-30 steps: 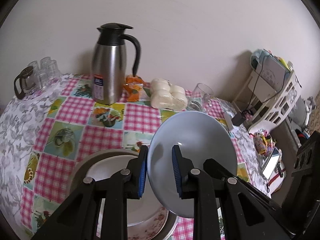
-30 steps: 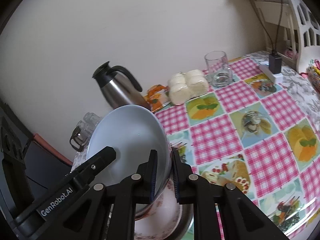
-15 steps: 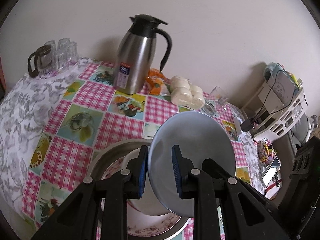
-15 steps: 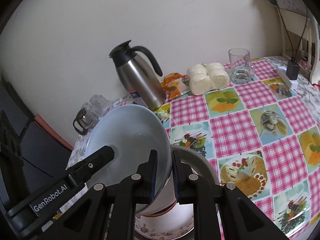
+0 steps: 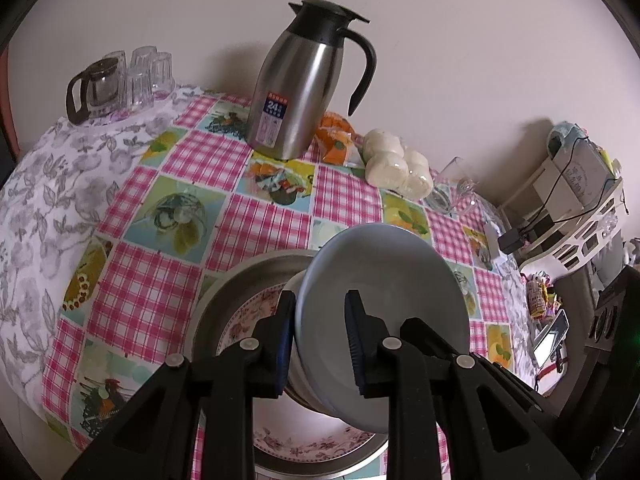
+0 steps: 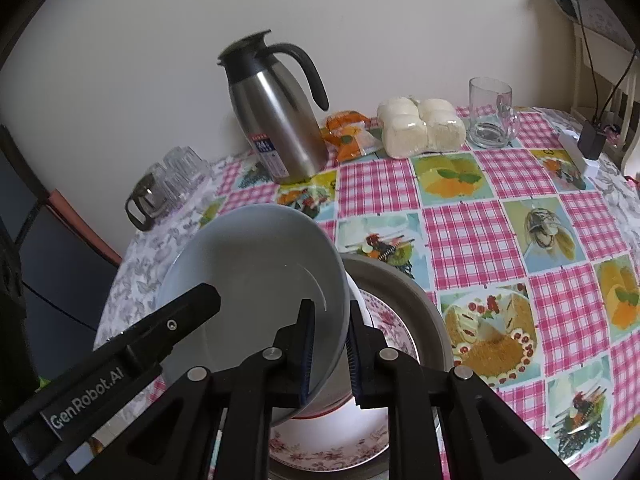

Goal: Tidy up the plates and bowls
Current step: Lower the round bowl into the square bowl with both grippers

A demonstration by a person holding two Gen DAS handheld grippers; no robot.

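A pale blue bowl (image 5: 392, 272) (image 6: 256, 264) hangs tilted over a metal basin (image 5: 224, 292) (image 6: 416, 296) near the table's front edge. My left gripper (image 5: 320, 312) is shut on one side of its rim and my right gripper (image 6: 330, 320) is shut on the opposite side. The basin holds a floral plate (image 5: 248, 308) (image 6: 384, 320) with a white bowl (image 5: 294, 376) (image 6: 356, 300) on it. The blue bowl's underside is right against the white bowl; I cannot tell whether they touch. The left gripper's black body (image 6: 120, 360) crosses the right wrist view.
A steel flask (image 5: 296, 92) (image 6: 276, 120), an orange packet (image 6: 348, 136), wrapped white buns (image 5: 400, 168) (image 6: 420, 124) and a glass mug (image 6: 490, 116) stand along the wall. Glasses and a small pot (image 5: 116, 80) sit at the far left. A white rack (image 5: 576, 200) stands to the right.
Both grippers have carried the blue bowl down and across, from above the table beside the basin to just over the white bowl in it. Both grips are unchanged.
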